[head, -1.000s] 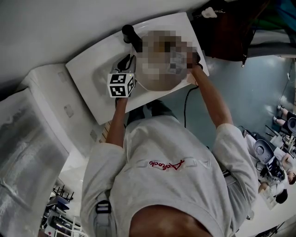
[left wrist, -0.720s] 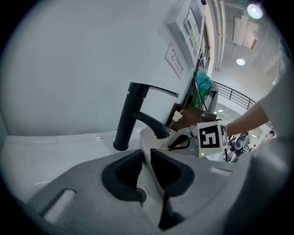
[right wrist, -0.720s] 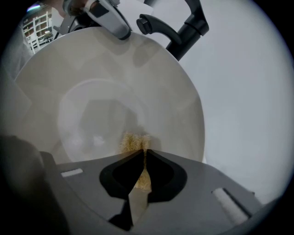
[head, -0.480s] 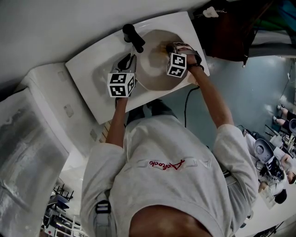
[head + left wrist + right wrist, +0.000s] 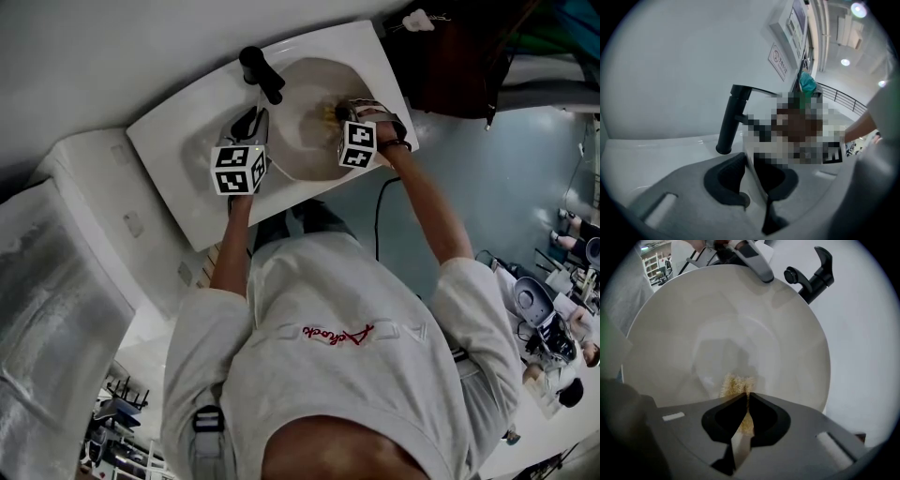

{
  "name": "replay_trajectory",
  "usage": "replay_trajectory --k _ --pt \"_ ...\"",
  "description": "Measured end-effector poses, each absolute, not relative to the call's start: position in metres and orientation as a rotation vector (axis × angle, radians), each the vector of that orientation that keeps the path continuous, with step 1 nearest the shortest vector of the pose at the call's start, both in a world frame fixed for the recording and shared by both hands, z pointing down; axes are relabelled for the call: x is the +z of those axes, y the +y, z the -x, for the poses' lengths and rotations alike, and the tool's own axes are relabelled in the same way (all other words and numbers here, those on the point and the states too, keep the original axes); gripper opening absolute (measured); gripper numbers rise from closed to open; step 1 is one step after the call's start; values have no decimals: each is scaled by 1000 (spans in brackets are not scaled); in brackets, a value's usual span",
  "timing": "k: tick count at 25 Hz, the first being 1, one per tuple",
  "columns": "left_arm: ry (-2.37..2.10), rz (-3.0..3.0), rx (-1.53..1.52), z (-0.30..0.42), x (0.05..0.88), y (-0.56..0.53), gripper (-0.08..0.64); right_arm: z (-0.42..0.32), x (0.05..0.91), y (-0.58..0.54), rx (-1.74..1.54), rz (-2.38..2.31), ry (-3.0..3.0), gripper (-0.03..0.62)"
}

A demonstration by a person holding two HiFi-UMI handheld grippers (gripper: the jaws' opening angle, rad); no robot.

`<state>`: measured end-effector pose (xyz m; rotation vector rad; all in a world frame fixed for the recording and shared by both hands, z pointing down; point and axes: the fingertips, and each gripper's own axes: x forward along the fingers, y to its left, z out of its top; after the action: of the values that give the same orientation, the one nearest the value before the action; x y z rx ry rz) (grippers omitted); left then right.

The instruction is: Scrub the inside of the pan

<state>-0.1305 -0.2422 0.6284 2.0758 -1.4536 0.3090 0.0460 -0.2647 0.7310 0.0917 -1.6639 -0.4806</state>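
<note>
A cream pan [image 5: 302,141] lies in the white basin. My left gripper [image 5: 255,124] is shut on the pan's rim at its left side; in the left gripper view the thin white rim [image 5: 757,174] runs between the pads of the left gripper [image 5: 758,178]. My right gripper [image 5: 336,114] points steeply down into the pan, shut on a yellowish scrubber [image 5: 736,384]. In the right gripper view the scrubber presses on the pan's bottom [image 5: 740,329], just ahead of the right gripper [image 5: 746,401]. The left gripper [image 5: 757,266] shows at the pan's far rim.
A black faucet [image 5: 261,73] stands at the basin's back, close to the left gripper and above the pan's rim; it also shows as faucet [image 5: 731,119] and faucet [image 5: 813,273]. The white counter [image 5: 173,164] surrounds the basin. A dark cabinet [image 5: 450,66] stands to the right.
The right gripper with the scrubber has slid a little across the pan's inside and dipped lower. The left gripper has kept its hold on the rim in the same place.
</note>
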Motion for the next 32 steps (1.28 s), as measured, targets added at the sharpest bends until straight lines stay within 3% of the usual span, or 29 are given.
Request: replay_trajectory --k 32 --pt "-1463 -2070 371 130 628 -241 55 -24 726 -172 -413 149 -1738 28"
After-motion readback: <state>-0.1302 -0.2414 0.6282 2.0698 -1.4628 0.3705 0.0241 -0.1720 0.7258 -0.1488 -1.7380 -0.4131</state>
